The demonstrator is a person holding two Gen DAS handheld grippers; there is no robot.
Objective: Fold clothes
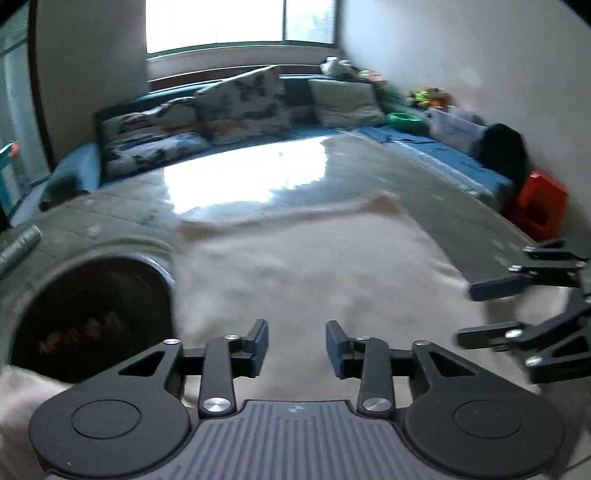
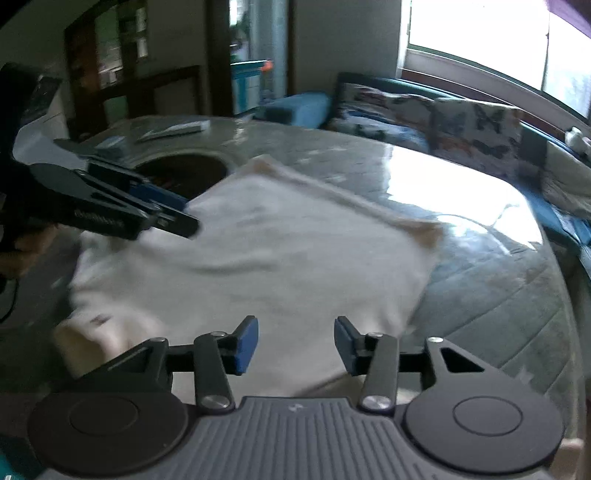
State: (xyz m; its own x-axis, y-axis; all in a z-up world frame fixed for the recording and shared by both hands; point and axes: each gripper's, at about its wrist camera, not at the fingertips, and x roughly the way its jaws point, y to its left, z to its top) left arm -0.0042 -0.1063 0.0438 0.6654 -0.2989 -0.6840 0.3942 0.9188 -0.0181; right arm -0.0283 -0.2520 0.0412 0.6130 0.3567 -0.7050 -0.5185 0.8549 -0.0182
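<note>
I look down through two wrist cameras at a pale cream garment (image 1: 314, 266) spread flat on a grey-green quilted table (image 1: 388, 166). Its far edge shows a tan trim, and both views are smeared with blur.

My left gripper (image 1: 296, 349) hangs just above the near part of the cloth. Its blue-padded fingers (image 1: 260, 345) stand apart with nothing between them, released. In the right wrist view the same tool (image 2: 186, 218) reaches in from the left edge over the garment's left side.

My right gripper (image 2: 295, 345) also sits over the near hem, its fingers parted and empty; the cloth lies beneath the gap, not pinched. From the left wrist view it (image 1: 476, 314) enters at the right edge, over the garment's right border.

A dark round opening (image 1: 88, 317) is sunk into the table just left of the garment. Behind the table runs a blue sofa (image 1: 443, 147) with patterned cushions (image 1: 240, 107), under a bright window (image 1: 240, 22). A red box (image 1: 541, 203) sits at the right.
</note>
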